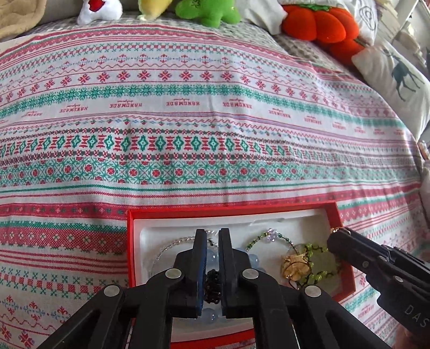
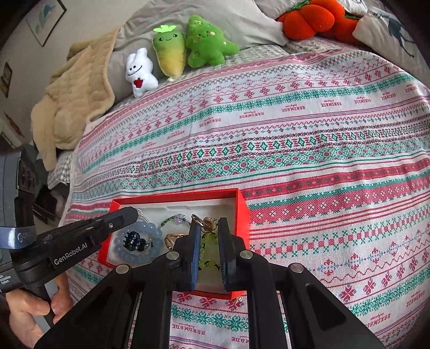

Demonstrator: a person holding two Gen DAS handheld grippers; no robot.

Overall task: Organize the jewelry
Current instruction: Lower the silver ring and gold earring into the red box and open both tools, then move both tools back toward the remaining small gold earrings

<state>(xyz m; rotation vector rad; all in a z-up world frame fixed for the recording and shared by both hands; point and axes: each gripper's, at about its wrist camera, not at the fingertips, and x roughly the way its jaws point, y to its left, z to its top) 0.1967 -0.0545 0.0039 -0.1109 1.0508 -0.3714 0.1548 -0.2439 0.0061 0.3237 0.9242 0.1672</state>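
Note:
A red box [image 1: 129, 241] [image 2: 242, 212] with a white liner lies on the patterned bedspread. Inside are a blue bead bracelet [image 1: 252, 259] [image 2: 154, 251], a dark hair clip [image 1: 212, 288] [image 2: 134, 241] lying in its ring, a silver chain [image 1: 172, 244], a gold wire piece [image 1: 294, 264] [image 2: 172, 239] and green bead jewelry [image 1: 317, 249] [image 2: 208, 252]. My left gripper [image 1: 212, 233] [image 2: 131, 213] hovers over the bracelet with a narrow gap between its fingers, nothing pinched. My right gripper [image 2: 209, 224] [image 1: 337, 236], over the box's right half, is shut on a small gold piece [image 2: 205, 222] [image 1: 336, 229] at its tips.
The bedspread [image 1: 215, 134] stretches beyond the box. Plush toys [image 2: 172, 51] and an orange pumpkin cushion [image 1: 319, 21] line the far edge, with a deer pillow [image 1: 397, 77] at the right and a beige blanket [image 2: 72, 102] at the left. A hand [image 2: 35, 308] grips the left tool's handle.

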